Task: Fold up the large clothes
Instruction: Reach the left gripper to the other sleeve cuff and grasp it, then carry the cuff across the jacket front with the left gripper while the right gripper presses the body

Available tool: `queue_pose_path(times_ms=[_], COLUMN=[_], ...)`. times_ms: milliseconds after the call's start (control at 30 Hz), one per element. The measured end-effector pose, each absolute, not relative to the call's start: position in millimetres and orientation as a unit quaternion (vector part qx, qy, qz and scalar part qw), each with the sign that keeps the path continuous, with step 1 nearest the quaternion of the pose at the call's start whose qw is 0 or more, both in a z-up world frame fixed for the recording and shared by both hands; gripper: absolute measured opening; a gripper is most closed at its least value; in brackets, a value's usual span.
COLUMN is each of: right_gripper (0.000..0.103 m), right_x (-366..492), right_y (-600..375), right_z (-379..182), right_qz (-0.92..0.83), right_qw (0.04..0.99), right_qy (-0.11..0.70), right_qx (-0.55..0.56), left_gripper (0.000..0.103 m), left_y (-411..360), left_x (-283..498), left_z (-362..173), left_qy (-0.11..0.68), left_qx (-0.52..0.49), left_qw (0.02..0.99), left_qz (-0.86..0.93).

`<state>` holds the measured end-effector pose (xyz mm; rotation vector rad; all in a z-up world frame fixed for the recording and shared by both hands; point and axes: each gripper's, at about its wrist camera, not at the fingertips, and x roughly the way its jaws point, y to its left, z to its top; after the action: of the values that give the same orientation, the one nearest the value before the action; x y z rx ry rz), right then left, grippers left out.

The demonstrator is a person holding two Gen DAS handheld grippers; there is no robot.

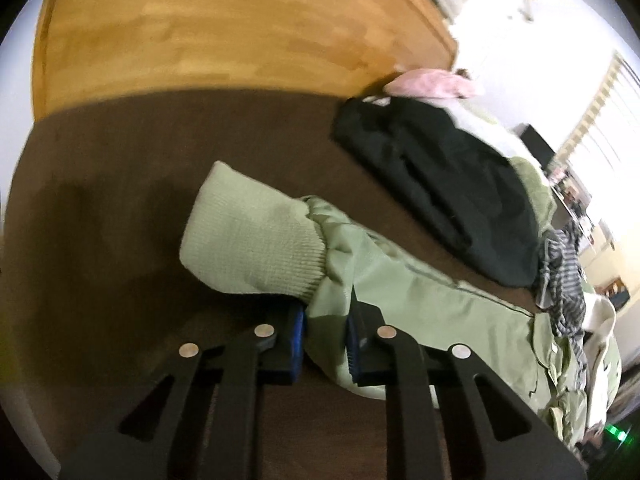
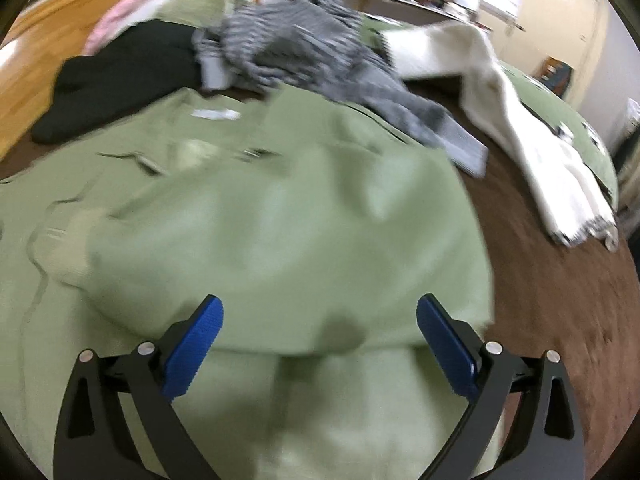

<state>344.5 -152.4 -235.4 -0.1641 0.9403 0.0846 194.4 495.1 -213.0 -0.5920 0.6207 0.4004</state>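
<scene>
Left gripper (image 1: 326, 344) clamped on green jacket sleeve (image 1: 400, 292), just behind ribbed cuff (image 1: 248, 240). Right gripper (image 2: 320, 344) spread wide above jacket body (image 2: 260, 220), holding nothing. Jacket rumpled across brown bed cover (image 2: 540, 300), no fold made yet. Farther off: black garment (image 1: 440, 176), striped grey top (image 2: 300, 48), cream piece (image 2: 520, 120), all unfolded. Early stage, by the look; nearly everything left.
</scene>
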Motion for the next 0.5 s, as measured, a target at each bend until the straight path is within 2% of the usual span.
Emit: queue_pose_path(times_ms=[233,500], right_gripper=[0.096,0.096], right_x=[360,375], right_y=[-53,71], right_z=[-221,-237], right_qz=[0.152,0.255], right_qw=[0.884,0.852], right_qy=[0.434,0.443], right_qx=[-0.090,-0.114], left_gripper=[0.019,0.018], left_y=[450,380], left_x=[209,228], left_z=[-139,-72], left_qy=[0.261,0.225], left_qx=[-0.204,-0.146], left_qw=[0.933,0.961], left_qz=[0.141,0.061])
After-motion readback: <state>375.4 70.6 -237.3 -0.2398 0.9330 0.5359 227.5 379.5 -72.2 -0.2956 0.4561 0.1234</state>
